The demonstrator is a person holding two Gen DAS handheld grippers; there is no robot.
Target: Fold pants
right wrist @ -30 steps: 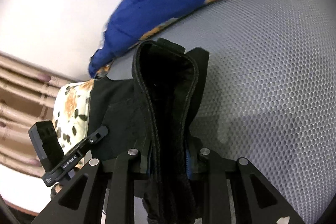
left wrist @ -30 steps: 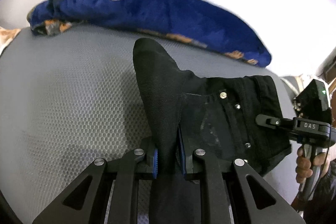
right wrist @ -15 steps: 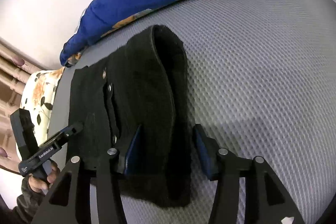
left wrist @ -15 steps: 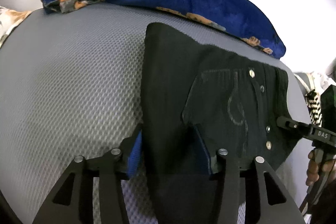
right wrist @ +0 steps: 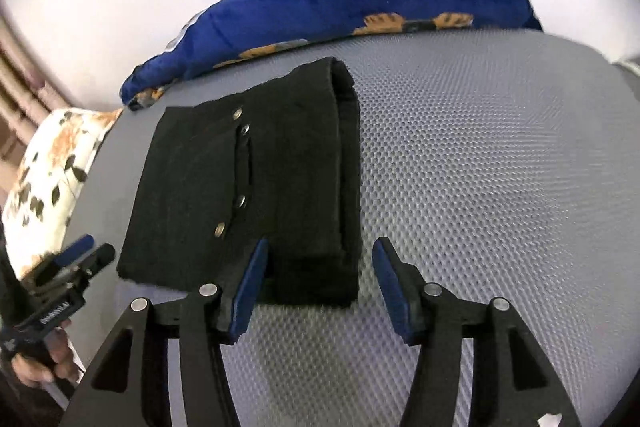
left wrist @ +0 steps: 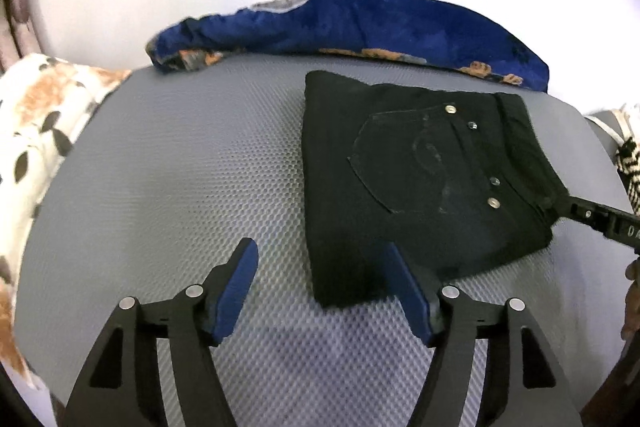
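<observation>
The pants (left wrist: pixel 420 183) are seen folded into a flat black bundle on the grey mesh surface (left wrist: pixel 180 167), centre-right of the left wrist view, upper-left-centre of the right wrist view. The left gripper (left wrist: pixel 320 267), at btm centre, is opening; nothing is gripped, and only the bundle's near-left corner lies between its blue pads (left wrist: pixel 234 291), w/ no pad pressing. The right gripper (right wrist: pixel 320 267) is also opening; the waistband end lies between its jaws, untouched. Metal rivets, a stitched pocket and a rolled waistband edge are visible. A blue blanket (left wrist: pixel 360 27) lies beyond, upper frame.
</observation>
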